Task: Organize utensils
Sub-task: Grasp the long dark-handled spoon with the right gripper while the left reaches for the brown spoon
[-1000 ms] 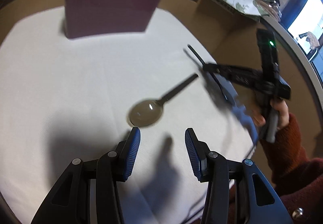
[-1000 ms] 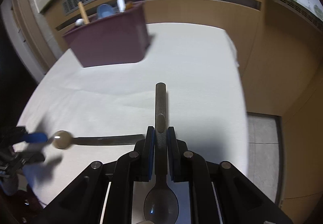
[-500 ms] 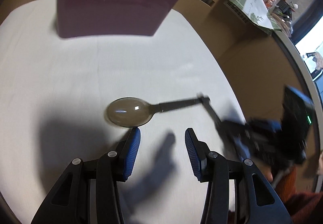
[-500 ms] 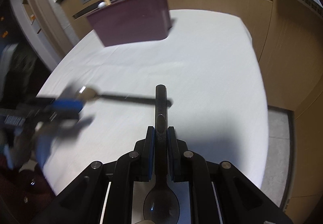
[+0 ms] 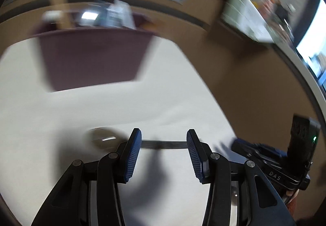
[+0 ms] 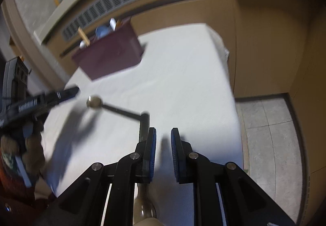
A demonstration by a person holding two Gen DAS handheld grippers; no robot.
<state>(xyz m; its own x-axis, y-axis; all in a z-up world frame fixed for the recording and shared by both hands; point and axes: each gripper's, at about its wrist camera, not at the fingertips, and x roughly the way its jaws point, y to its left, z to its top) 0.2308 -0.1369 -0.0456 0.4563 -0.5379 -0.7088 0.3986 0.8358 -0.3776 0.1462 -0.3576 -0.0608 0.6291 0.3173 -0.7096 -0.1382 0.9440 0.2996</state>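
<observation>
A dark spoon lies on the white cloth, its bowl [image 5: 104, 140] to the left and its handle [image 5: 163, 144] running across beneath the gap of my left gripper [image 5: 163, 138], which is open and hovers above it. The same spoon [image 6: 94, 101] shows in the right wrist view with the left gripper [image 6: 71, 91] beside it. My right gripper [image 6: 163, 134] has its jaws opening with nothing between them. A second dark spoon [image 6: 143, 126] rests just outside its left finger. The maroon bin [image 5: 91, 58] [image 6: 110, 56] stands at the back.
The bin holds chopsticks [image 6: 83, 36] and several spoons. A wooden panel wall with a vent grille [image 6: 122, 1] runs behind the table. The cloth's right edge [image 6: 230, 75] drops to a tiled floor [image 6: 269, 136]. A red-sleeved hand [image 6: 30, 144] holds the left tool.
My left gripper moved forward over the lying spoon, so its handle now crosses under the gap. My right gripper's jaws parted and let go of the second spoon, and the wrist rolled.
</observation>
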